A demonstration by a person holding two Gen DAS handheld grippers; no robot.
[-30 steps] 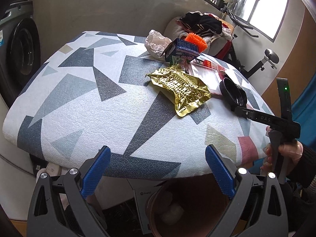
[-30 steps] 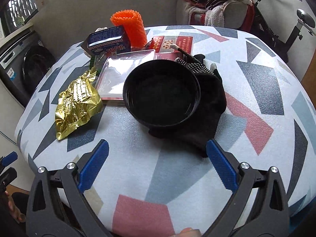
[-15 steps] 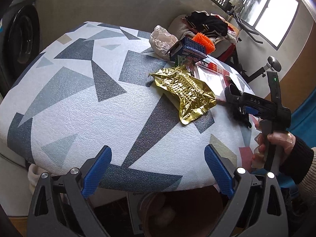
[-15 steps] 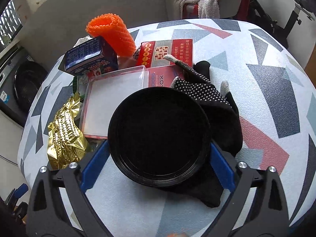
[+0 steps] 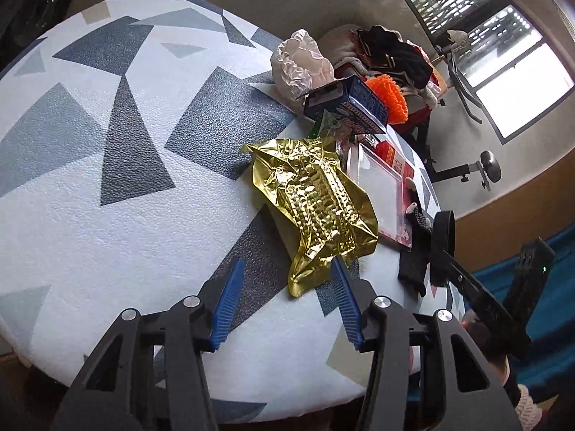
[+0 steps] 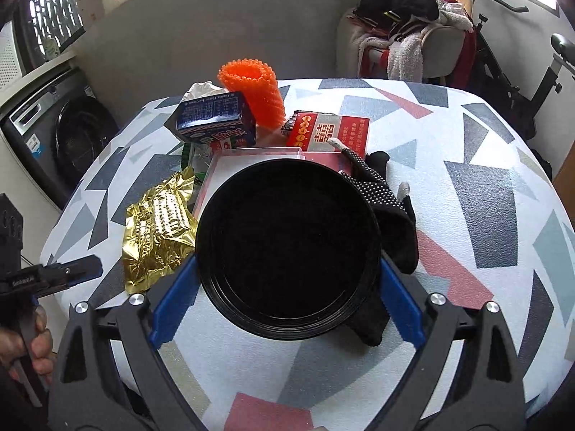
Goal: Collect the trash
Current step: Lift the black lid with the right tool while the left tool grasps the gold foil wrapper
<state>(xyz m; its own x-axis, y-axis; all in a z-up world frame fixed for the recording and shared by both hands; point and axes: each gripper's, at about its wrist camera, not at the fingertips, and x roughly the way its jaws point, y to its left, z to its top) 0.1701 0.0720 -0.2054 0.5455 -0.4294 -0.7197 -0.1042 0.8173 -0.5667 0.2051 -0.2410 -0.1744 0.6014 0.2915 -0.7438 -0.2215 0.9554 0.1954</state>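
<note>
The left gripper jaws are closing around the crinkled gold foil wrapper's lower corner, not yet pinching. The right gripper jaws are gripping the round, glossy black plastic bowl above the pebbled tabletop.

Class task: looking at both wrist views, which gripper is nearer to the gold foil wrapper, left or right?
Left. The left gripper has its closing jaws at the gold foil wrapper's near corner. The right gripper is beside it, around the black bowl.
</note>
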